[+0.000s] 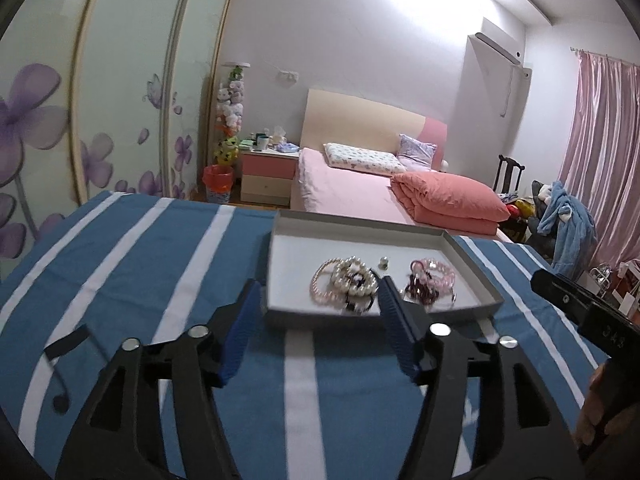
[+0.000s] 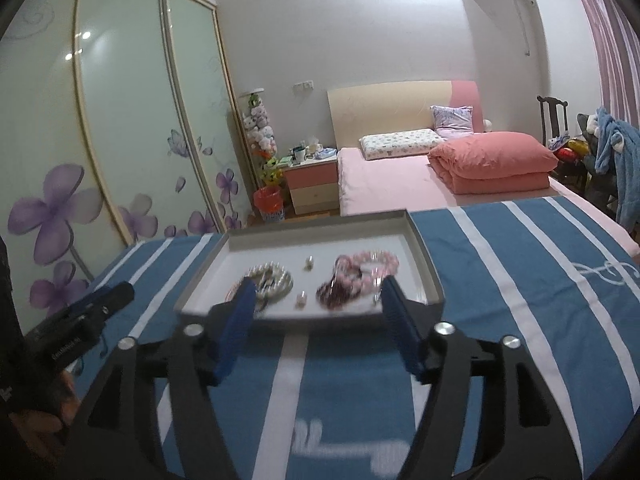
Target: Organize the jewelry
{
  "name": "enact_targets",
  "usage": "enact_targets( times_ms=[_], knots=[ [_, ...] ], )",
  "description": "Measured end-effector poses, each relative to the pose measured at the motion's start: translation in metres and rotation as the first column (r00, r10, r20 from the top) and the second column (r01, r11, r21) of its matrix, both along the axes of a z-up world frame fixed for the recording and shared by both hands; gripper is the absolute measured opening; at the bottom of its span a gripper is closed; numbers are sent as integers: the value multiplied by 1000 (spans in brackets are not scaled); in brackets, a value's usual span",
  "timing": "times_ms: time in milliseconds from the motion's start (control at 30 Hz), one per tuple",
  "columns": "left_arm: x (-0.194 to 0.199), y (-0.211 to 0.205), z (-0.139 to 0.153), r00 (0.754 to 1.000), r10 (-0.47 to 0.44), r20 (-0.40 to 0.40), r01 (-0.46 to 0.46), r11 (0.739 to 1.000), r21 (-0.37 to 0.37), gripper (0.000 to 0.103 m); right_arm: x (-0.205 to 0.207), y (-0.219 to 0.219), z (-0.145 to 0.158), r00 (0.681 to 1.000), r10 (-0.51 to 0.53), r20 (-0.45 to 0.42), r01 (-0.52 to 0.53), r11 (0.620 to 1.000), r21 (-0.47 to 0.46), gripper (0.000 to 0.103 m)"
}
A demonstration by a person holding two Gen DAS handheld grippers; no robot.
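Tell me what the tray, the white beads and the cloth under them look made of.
Tray: probably grey cardboard with a matte white floor, thin straight walls. White bead strands: pearl-like, glossy round beads; real or imitation cannot be told. Striped cloth: woven fabric, matte blue with white stripes, slightly creased. Both grippers hover open.

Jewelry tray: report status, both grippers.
Left gripper open, empty, short of the tray. Right gripper open, empty. Pearl bracelets and pink bead bracelets heaped in the tray. Nothing blocking.

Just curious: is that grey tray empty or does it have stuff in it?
Not empty. The grey tray holds a pearl bracelet pile, pink bead bracelets and a few small loose pieces.
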State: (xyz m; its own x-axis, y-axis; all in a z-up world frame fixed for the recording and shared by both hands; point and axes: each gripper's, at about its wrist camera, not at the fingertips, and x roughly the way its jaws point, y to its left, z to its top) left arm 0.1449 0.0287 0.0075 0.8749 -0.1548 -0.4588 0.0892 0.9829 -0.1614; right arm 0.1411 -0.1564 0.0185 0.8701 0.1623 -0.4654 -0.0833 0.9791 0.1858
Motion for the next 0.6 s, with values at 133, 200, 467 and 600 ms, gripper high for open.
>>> enact_targets(
  times_ms=[133, 200, 467, 600],
  knots=[
    [-23, 4, -4, 1000, 21, 2, -21, 1000, 11, 74, -25, 1, -3, 1000, -10, -11, 10, 1000, -19, 81],
    [-32, 6, -5, 999, 34, -1, -34, 999, 15, 79, -39, 1, -4, 1000, -9, -17, 9, 1000, -11, 85],
    [-69, 3, -6, 999, 47, 22, -48, 999, 18, 95, -80, 6, -4, 1000, -11, 5, 11, 999, -49, 99],
    [-86, -2, -3, 998, 45, 48, -47, 998, 40, 101, -94, 4, 0, 1000, -17, 18, 18, 999, -47, 99]
  ],
)
